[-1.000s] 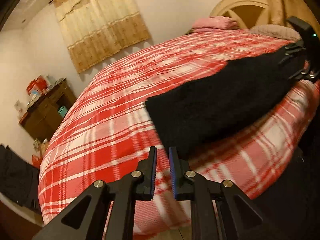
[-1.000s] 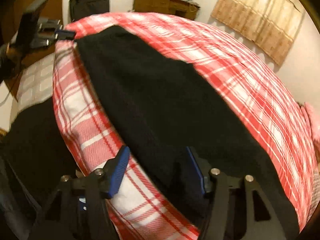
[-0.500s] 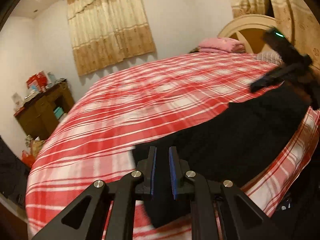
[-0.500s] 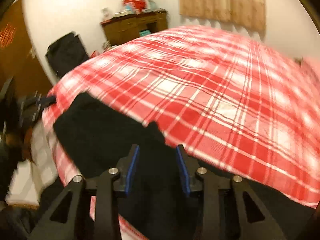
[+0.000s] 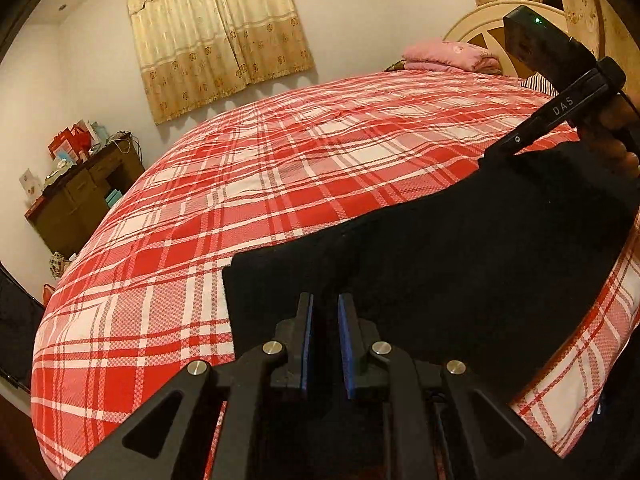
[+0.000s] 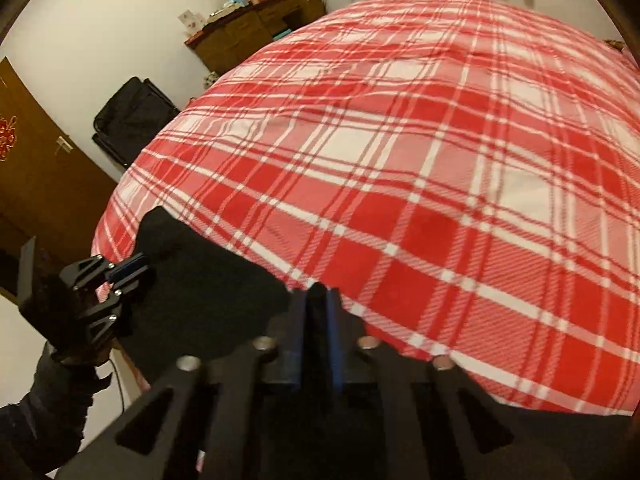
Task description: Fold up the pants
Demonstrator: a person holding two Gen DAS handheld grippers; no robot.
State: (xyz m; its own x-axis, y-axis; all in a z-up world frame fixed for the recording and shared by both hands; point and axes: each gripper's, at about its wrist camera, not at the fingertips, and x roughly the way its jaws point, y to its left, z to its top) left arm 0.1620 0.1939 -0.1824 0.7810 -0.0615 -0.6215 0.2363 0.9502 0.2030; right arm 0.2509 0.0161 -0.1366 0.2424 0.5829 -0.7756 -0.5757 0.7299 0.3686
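The black pants [image 5: 472, 248] lie along the near edge of a bed with a red and white plaid cover [image 5: 280, 168]. My left gripper [image 5: 323, 312] is shut on the near edge of the pants at one end. My right gripper [image 6: 318, 300] is shut on the pants [image 6: 208, 292] at the other end. The right gripper also shows in the left wrist view [image 5: 496, 152] at the far right, on the cloth. The left gripper shows in the right wrist view [image 6: 132, 272] at the lower left, clamped on the cloth edge.
A folded pink blanket [image 5: 452, 54] lies by the headboard [image 5: 480, 24]. A brown desk [image 5: 80, 196] with red boxes stands by the wall. A black bag [image 6: 132, 120] and a brown door [image 6: 36, 176] are beyond the bed's foot. Curtains [image 5: 216, 32] hang on the far wall.
The right gripper went from wide open to shut on the pants. Both grippers have moved onto the pants' near edge and tilted up, and the cloth has bunched between them.
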